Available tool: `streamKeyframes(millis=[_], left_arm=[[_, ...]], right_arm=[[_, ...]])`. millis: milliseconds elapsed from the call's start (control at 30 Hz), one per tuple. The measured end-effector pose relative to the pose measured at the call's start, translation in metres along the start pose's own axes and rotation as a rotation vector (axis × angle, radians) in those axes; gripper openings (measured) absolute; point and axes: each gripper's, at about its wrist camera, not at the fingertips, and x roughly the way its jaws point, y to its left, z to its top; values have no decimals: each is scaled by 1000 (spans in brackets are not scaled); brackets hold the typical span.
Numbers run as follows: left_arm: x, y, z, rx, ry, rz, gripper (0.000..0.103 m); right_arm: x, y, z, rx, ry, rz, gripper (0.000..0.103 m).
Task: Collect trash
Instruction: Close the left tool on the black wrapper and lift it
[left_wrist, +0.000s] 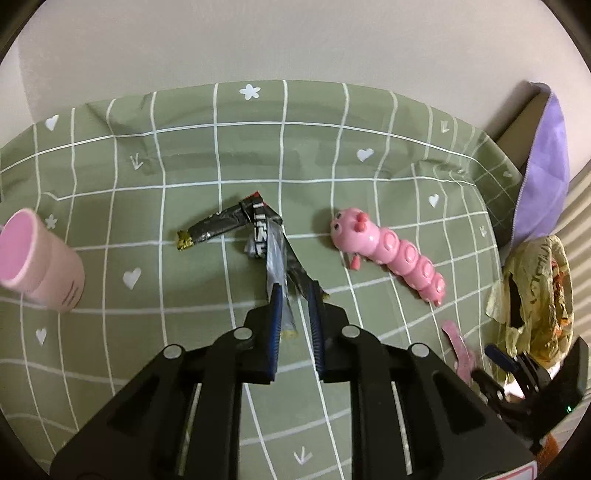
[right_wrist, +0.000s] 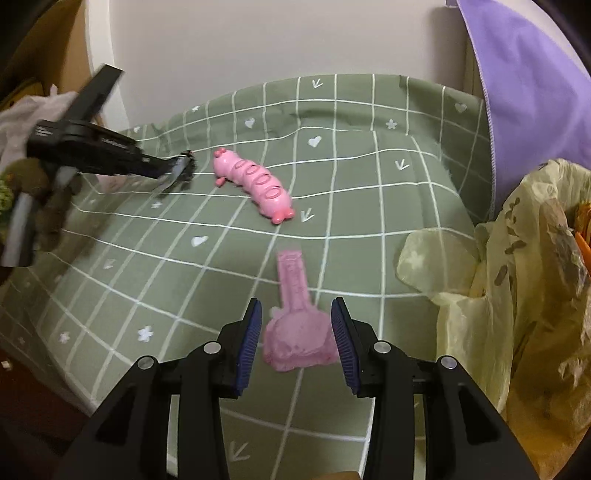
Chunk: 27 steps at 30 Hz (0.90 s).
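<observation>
Jaws first: the left gripper looks clamped down on the near end of a black and silver wrapper, with a strip of clear film caught between the blue pads. Most of that wrapper lies on the green checked cloth, trailing off to the far left. The bite seems to be on the thin film more than the body, so my worry is it slides out or tears when lifted, and the rest flops back on the cloth.

The right gripper is parted, pads either side of the crumpled near end of a pink wrapper, not pressing on it as far as I can tell. It's a bit blurry there, so can't say if one pad is brushing it. If those jaws shut too high they'd pinch only the top of the crumple, or grab a fold of cloth along with it and drag everything.

Further out, a pink caterpillar toy sits to the right of the black wrapper, near enough that a sloppy swing could knock it. A pink cup stands at the left, well apart. The yellowish trash bag is off to the right; its mouth looks floppy, so stuff could land on the rim and slip outside.
</observation>
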Motion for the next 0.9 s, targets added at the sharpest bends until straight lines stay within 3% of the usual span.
streamKeyframes(millis=[233, 400, 467, 500, 767, 833, 900], left_arm=[[-36, -15, -13, 39, -52, -6, 14], [-53, -19, -10, 69, -115, -10, 14], [-49, -13, -7, 47, -143, -19, 25], [-44, -10, -5, 36, -140, -10, 36], [21, -4, 15, 3, -72, 68, 38], [32, -1, 17, -19, -56, 60, 14], [35, 0, 18, -22, -57, 51, 3]], right_arm=[[1, -9, -9, 10, 49, 75, 38], [-31, -6, -2, 4, -34, 52, 38], [-49, -5, 5, 7, -72, 44, 38], [-62, -5, 10, 7, -100, 32, 38], [-138, -21, 40, 111, -198, -95, 38], [-148, -26, 41, 147, -207, -118, 38], [-160, -32, 41, 184, -219, -130, 38]])
